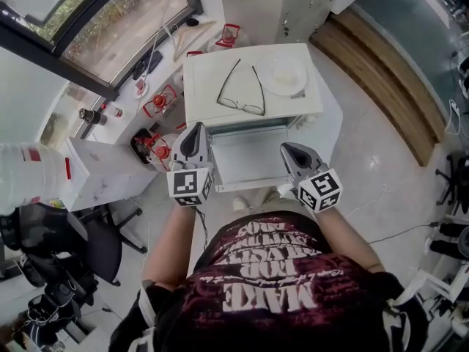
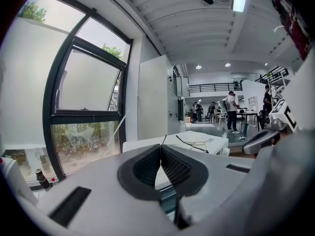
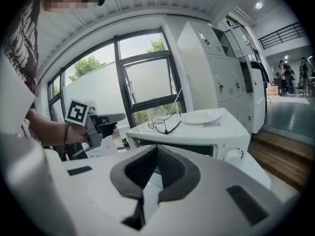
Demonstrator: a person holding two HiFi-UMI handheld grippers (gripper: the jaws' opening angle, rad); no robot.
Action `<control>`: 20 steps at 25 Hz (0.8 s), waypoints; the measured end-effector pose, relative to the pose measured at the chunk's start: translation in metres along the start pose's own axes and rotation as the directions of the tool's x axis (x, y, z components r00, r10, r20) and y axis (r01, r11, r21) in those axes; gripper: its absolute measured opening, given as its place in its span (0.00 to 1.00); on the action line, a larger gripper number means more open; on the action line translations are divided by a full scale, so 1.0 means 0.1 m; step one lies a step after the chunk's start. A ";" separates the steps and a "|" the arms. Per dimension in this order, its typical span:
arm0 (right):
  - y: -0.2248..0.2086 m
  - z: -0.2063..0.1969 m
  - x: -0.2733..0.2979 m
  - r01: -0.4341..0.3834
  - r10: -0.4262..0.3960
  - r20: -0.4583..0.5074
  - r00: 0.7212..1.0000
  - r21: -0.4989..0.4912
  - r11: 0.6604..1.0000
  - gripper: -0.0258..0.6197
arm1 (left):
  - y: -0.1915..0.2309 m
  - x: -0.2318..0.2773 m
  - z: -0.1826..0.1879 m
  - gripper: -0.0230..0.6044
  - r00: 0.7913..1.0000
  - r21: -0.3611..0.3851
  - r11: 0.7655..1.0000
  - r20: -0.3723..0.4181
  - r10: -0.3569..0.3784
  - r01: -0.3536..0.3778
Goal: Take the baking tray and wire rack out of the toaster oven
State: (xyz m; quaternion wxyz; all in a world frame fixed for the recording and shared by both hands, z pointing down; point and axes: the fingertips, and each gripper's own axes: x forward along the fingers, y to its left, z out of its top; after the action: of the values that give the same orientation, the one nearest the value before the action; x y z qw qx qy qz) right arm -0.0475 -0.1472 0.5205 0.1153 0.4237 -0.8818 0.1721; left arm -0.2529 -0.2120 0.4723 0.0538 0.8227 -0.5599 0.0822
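Observation:
A white toaster oven (image 1: 249, 86) stands on a white table, its glass door (image 1: 249, 158) folded down toward me. The baking tray and wire rack are hidden; I cannot make them out inside. My left gripper (image 1: 198, 128) hovers at the door's left edge, shut and holding nothing. At the door's right edge my right gripper (image 1: 287, 149) is also shut and holding nothing. In the left gripper view the jaws (image 2: 160, 149) meet in front of the oven top (image 2: 197, 141). In the right gripper view the shut gripper (image 3: 156, 149) points at the oven front (image 3: 197, 144).
A pair of glasses (image 1: 240, 90) and a white plate (image 1: 284, 75) lie on the oven's top. Red-framed items (image 1: 157, 105) and a white box (image 1: 102, 171) sit to the left by the window. A black office chair (image 1: 102, 244) stands at lower left.

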 end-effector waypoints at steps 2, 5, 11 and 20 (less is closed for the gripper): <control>0.00 -0.11 0.08 -0.017 0.017 -0.026 1.000 0.018 1.000 0.05 | 0.04 0.11 -0.04 0.05 1.000 0.008 1.000 0.007 -0.003 0.003; 0.04 -0.24 0.16 -0.035 0.038 -0.057 0.998 0.045 0.998 0.05 | 0.14 0.25 -0.10 0.05 1.000 0.031 0.999 0.005 0.016 -0.016; -0.06 -0.45 0.26 -0.023 0.032 -0.099 0.995 0.088 0.996 0.05 | 0.30 0.54 -0.22 0.05 0.998 0.092 0.994 -0.007 0.068 -0.067; -0.13 -0.79 0.43 -0.008 0.037 -0.145 0.989 0.199 0.980 0.05 | 0.23 0.56 -0.23 0.05 0.995 0.210 0.973 0.007 0.096 -0.096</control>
State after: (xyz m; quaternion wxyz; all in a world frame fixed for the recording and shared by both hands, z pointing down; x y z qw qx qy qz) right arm -0.0598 -0.1535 0.6107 0.1356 0.4091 -0.8541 0.2913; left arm -0.2560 -0.2672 0.5061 -0.0365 0.7956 -0.5872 0.1444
